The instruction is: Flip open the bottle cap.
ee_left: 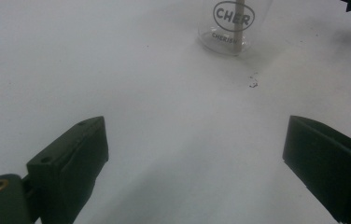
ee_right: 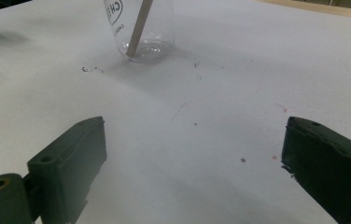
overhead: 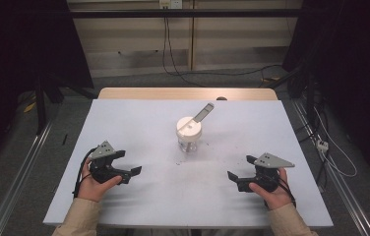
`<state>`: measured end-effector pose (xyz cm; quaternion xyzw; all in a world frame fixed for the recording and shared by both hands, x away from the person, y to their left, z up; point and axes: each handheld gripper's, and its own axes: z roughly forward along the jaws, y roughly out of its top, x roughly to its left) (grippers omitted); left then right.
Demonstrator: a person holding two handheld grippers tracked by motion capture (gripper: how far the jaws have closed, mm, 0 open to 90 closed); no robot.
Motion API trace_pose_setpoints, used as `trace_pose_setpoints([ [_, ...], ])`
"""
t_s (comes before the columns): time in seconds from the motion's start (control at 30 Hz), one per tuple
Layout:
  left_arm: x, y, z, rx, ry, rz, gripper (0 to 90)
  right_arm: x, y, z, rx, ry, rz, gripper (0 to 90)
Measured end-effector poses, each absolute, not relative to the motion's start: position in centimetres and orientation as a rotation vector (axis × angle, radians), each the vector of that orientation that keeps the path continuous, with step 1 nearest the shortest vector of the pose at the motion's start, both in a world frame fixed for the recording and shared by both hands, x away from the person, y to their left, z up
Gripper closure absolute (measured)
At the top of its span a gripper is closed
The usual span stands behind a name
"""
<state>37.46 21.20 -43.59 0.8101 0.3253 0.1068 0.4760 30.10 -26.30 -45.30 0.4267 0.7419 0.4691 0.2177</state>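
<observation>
The white desk (overhead: 138, 128) carries a clear jar (overhead: 189, 135) at its centre. The left gripper (overhead: 124, 167) sits at eight o'clock of it, the right gripper (overhead: 239, 178) at four — both spread wide, holding nothing. A flat stick (overhead: 203, 113) leans from the jar's white lid (overhead: 188, 128) toward one o'clock.

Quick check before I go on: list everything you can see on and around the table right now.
jar: 1, clear glass with black lettering, table centre, between the two claws and beyond them
lid: 1, white, on top of the jar
stick: 1, pale wood, stands tilted inside the jar, its top poking out through the lid
specks: a few, dark, on the table just in front of the jar
table: 1, white top with a wooden edge at the far side
cables: several, black, on the floor behind the table
left claw: 1, black, open, nothing between its jaws, front left of the table
right claw: 1, black, open, nothing between its jaws, front right
hands: 2, beige sleeves, one on each claw
</observation>
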Motion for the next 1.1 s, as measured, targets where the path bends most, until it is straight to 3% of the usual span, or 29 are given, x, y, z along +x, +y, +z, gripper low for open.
trace_pose_setpoints([
  [1.1,36.4,23.1,-43.9,1.976,0.825,0.289,6.5,29.0,-27.8,-45.8,1.208,2.043,1.257,6.5],
])
